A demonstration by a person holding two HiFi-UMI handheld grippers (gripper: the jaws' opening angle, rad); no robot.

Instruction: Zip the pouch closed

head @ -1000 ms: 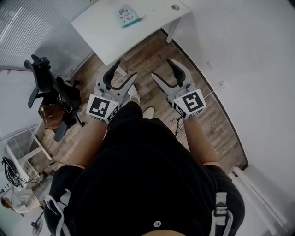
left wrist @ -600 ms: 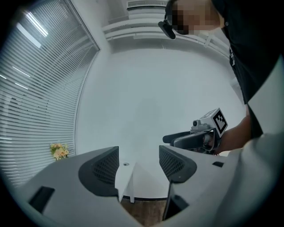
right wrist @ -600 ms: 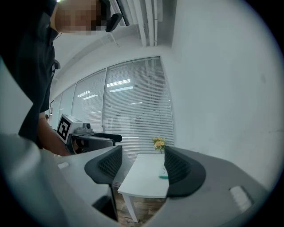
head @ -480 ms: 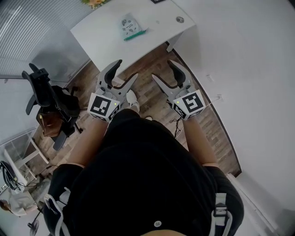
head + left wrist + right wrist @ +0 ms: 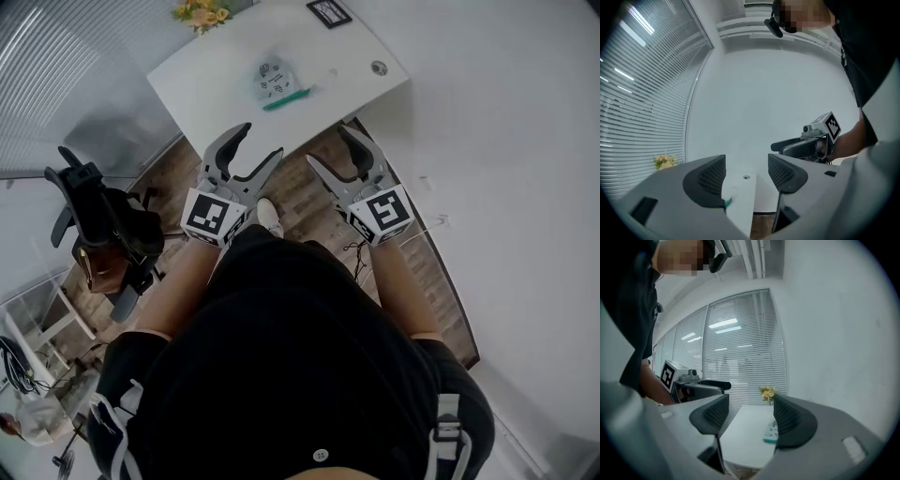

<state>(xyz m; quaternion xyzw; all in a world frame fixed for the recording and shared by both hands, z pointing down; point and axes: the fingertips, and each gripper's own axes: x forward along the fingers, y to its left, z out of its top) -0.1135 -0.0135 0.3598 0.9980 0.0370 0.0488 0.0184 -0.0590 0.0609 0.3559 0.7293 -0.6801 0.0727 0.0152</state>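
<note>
Pouch (image 5: 277, 82) untouched on white table (image 5: 206, 84).
L gripper (image 5: 260, 141) & R gripper (image 5: 327, 144): jaws wide, empty, well short of it.

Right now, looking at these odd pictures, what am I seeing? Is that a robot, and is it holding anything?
There is no robot here. A person holds a tool in each hand: a hand-held gripper, which is a two-jaw tong with a marker cube on it. The top-down picture comes from a camera on the person's head. In it, the left hand-held gripper and the right hand-held gripper point toward a white table. The other two pictures come from cameras riding on each gripper, looking along its jaws. In both, the jaws stand apart with nothing between them, so nothing is held. On the table lies a small pouch with a green edge, untouched, and flowers sit at the far end. An office chair stands to the left.
</note>
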